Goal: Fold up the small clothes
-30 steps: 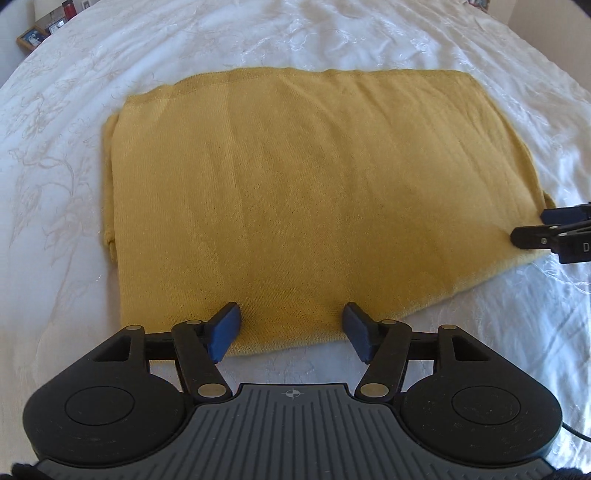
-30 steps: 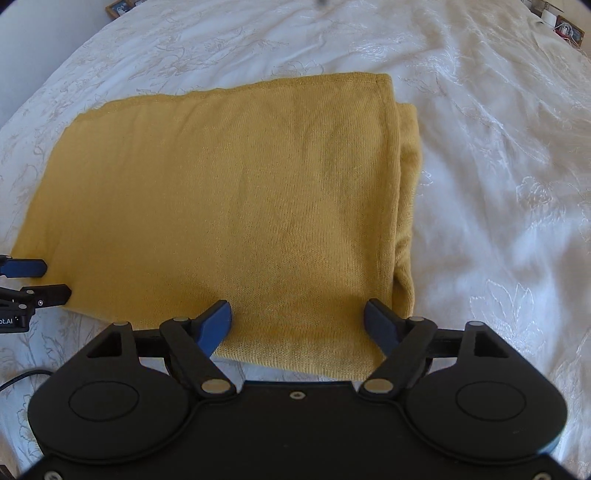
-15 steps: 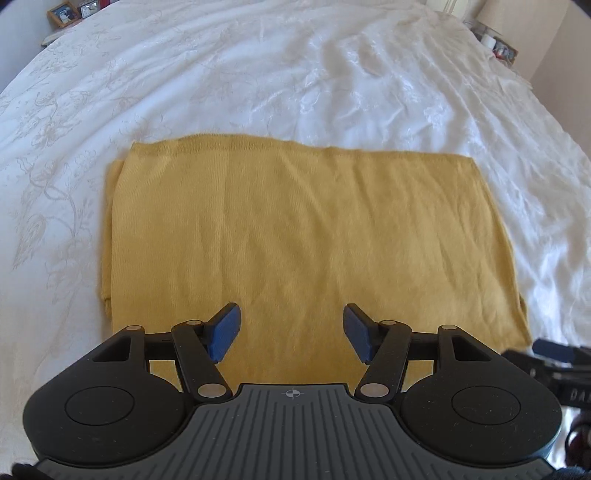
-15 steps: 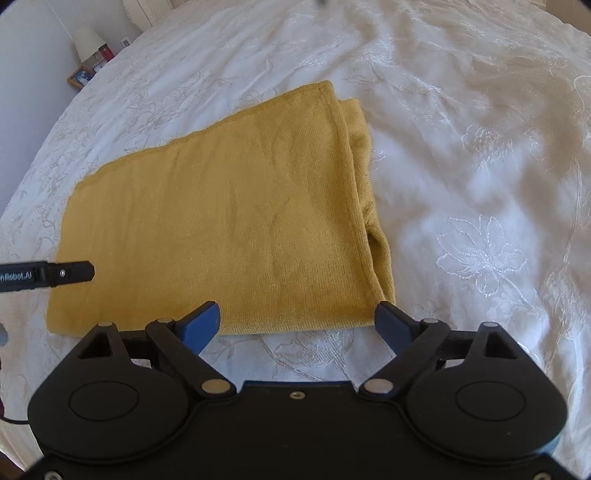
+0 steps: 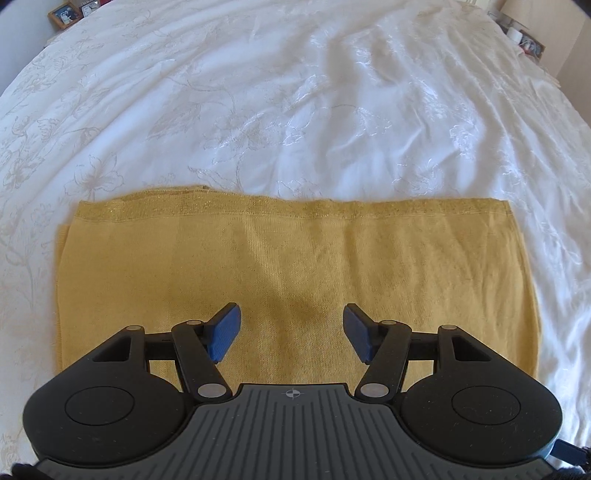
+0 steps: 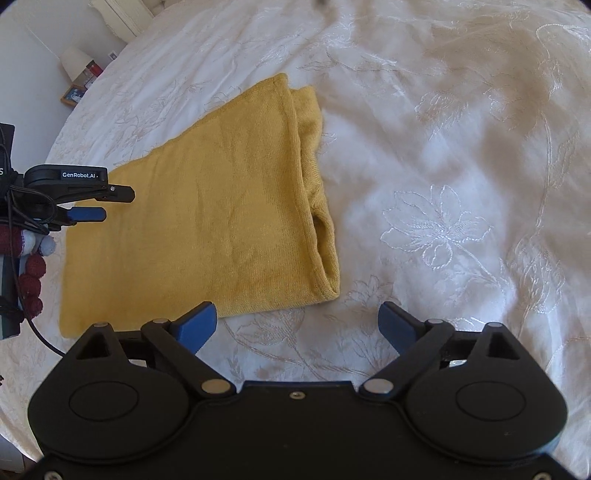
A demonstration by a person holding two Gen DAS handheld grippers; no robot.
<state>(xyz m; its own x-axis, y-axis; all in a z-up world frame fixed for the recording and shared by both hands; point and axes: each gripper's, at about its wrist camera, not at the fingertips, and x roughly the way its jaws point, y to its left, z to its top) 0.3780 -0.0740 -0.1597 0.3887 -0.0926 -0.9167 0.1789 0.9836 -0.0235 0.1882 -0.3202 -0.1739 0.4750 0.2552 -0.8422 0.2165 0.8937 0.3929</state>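
My left tongs point(image 5: 291, 334) hang over the near part of the yellow knit garment point(image 5: 295, 280), pointing steeply down at it. Their blue pads point(image 5: 224, 332) stand about halfway apart with nothing between them but air; the cloth lies flat below and I cannot see either pad pressing it. The garment is folded into a broad rectangle on the white embroidered bedspread point(image 5: 295, 110), its ribbed hem running along the far edge and a second layer peeking out along its left side.

My right tongs point(image 6: 297, 325) are spread wide, their jaws having just been opening, and nothing sits between them. Below them is bare bedspread point(image 6: 461, 166), just off the near right corner of the garment point(image 6: 207, 221); the left blue pad point(image 6: 197, 325) is close to the cloth's near edge, but I cannot tell whether it touches. From this side the folded edge shows as a doubled layer, with a small open pocket near the corner.

In the right view my left tongs point(image 6: 101, 203) reach in from the left edge, over the left end of the garment, with a black cable point(image 6: 40, 336) trailing from them and a bit of knitted sleeve, dark red and grey, below.

Off the far left edge of the bed are a small lamp point(image 6: 74, 62) and a framed picture point(image 6: 74, 95); another framed picture point(image 5: 64, 14) shows at the top left of the left view.
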